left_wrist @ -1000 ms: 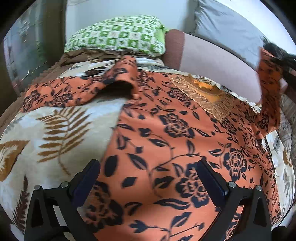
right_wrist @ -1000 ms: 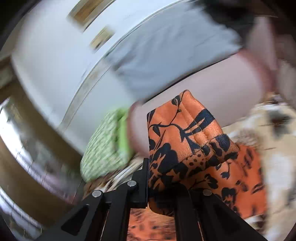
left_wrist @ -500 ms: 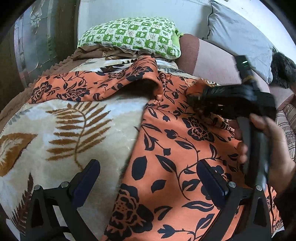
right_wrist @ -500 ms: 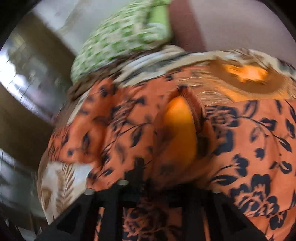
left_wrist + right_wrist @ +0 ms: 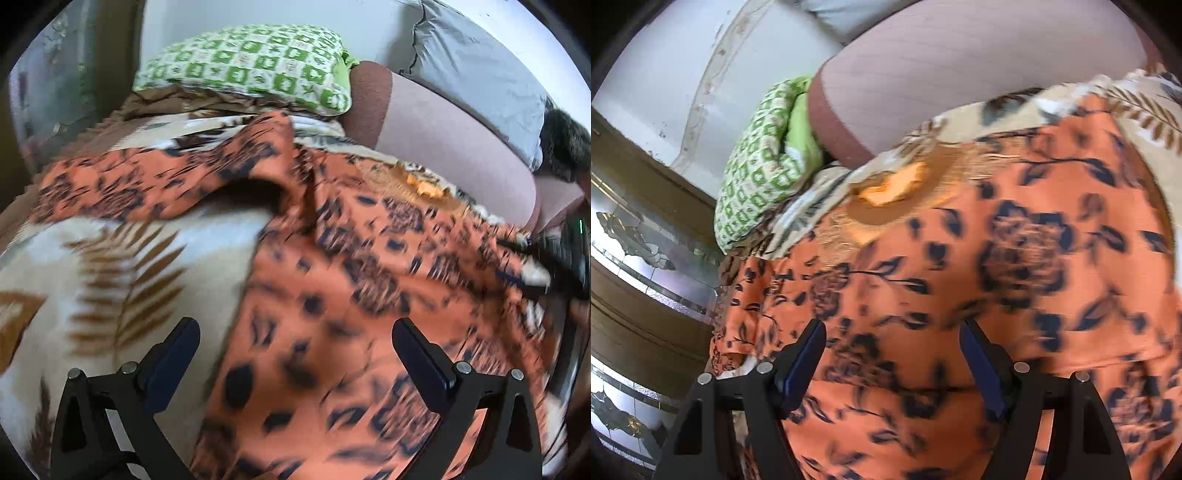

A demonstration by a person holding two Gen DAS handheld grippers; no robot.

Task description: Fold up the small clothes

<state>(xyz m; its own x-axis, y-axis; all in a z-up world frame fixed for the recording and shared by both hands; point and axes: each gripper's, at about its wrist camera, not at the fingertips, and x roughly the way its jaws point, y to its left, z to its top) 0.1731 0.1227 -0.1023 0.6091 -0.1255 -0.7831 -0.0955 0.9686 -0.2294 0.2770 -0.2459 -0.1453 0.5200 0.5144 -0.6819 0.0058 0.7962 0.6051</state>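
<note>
- A bed under a leaf-print blanket (image 5: 110, 266), a green checked pillow (image 5: 251, 62) at twelve o'clock against the pale wall.
- The right claw (image 5: 892, 365) has its jaws opening over the orange floral garment (image 5: 1015, 288), the cloth beneath them unpinched.
- The left claw (image 5: 295, 365) stands apart above the garment's near hem, holding nothing.
- The garment lies spread on the blanket, one sleeve (image 5: 147, 184) reaching towards ten o'clock.
- Judgement: smooth the panel flat, then pinch that sleeve and fold it inward.

Orange garment (image 5: 332, 295) w/ dark floral print lies spread on the bed, 1 sleeve (image 5: 147, 184) stretched out sideways.
</note>
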